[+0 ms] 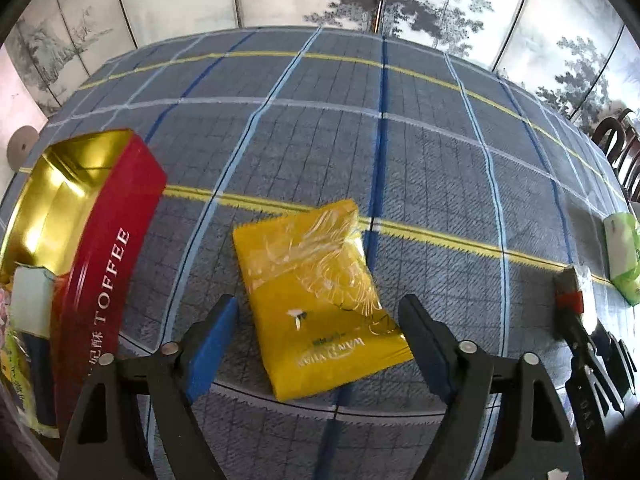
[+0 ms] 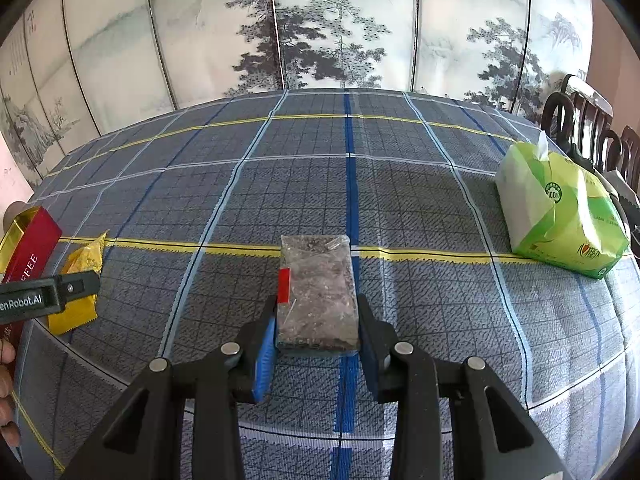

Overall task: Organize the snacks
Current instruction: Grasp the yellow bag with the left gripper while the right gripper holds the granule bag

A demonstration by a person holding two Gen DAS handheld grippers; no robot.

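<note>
Painted folding screens [image 2: 320, 40] with ink pine trees stand behind a tabletop covered in a blue-grey plaid cloth [image 2: 420, 208] crossed by yellow, white and blue lines.

Near the tabletop's left edge sits an open red tin [image 1: 108, 276] with a gold inside, its side reading "TOFFEE" beside some Chinese characters; a few packets already lie in its near end. Just beside it, toward the middle, a yellow snack packet [image 1: 316, 300] lies flat on the cloth, glossy and crinkled, with a serrated end, a small bee drawing and the words "WAN YUAN" seen upside down. The left gripper [image 1: 320, 344] hangs low over the packet's near end, its blue-padded fingers [image 1: 212, 344] spread wide on either side and not touching it. In the right wrist view this gripper's body shows writing that ends "enRobot.AI".

Closer to the front edge, on a dark blue stripe, is a clear-wrapped block snack [image 2: 318, 300], speckled grey-brown with a red tab on its left side. The right gripper [image 2: 318, 340] has its fingers pressed against the block's two long sides, clamped on it, with the block level at the cloth; I cannot tell if it is lifted.

Toward the right edge rests a green and white tissue pack [image 2: 560, 216] marked "100%", with dark wooden chairs [image 2: 592, 128] beyond.
</note>
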